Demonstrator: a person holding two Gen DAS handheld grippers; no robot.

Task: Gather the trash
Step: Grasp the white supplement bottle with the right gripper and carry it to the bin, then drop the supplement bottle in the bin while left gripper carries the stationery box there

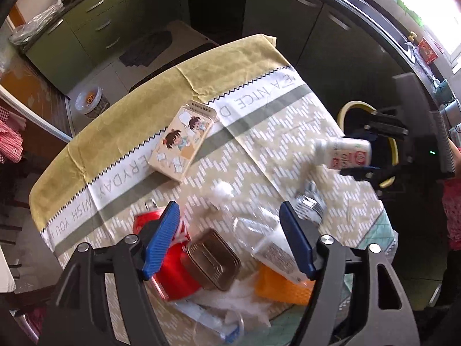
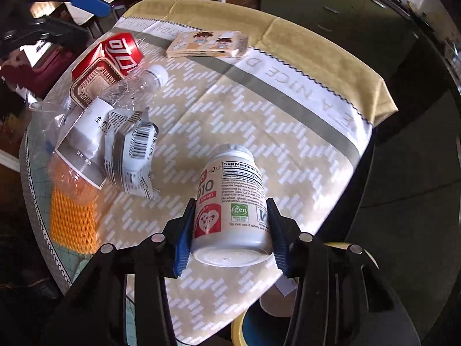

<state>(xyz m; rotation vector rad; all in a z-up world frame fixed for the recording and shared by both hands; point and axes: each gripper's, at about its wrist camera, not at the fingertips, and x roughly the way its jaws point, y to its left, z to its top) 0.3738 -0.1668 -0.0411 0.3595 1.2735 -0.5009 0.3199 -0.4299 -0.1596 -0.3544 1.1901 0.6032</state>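
My right gripper (image 2: 230,227) is shut on a white supplement bottle (image 2: 232,210) and holds it above the table's near edge; the bottle also shows in the left wrist view (image 1: 343,151), near a yellow-rimmed bin (image 1: 368,144). My left gripper (image 1: 230,236) is open above a trash pile: a red cola can (image 1: 173,268), a brown foil tray (image 1: 211,259), a clear plastic bottle (image 2: 126,95), an orange foam net (image 2: 73,216) and a crumpled can with a barcode label (image 2: 132,155).
A cartoon-printed box (image 1: 183,141) lies on the patterned tablecloth (image 1: 259,132) toward the far side. Green kitchen cabinets (image 1: 86,28) stand beyond the table. A small bowl (image 1: 92,102) sits on the floor at left.
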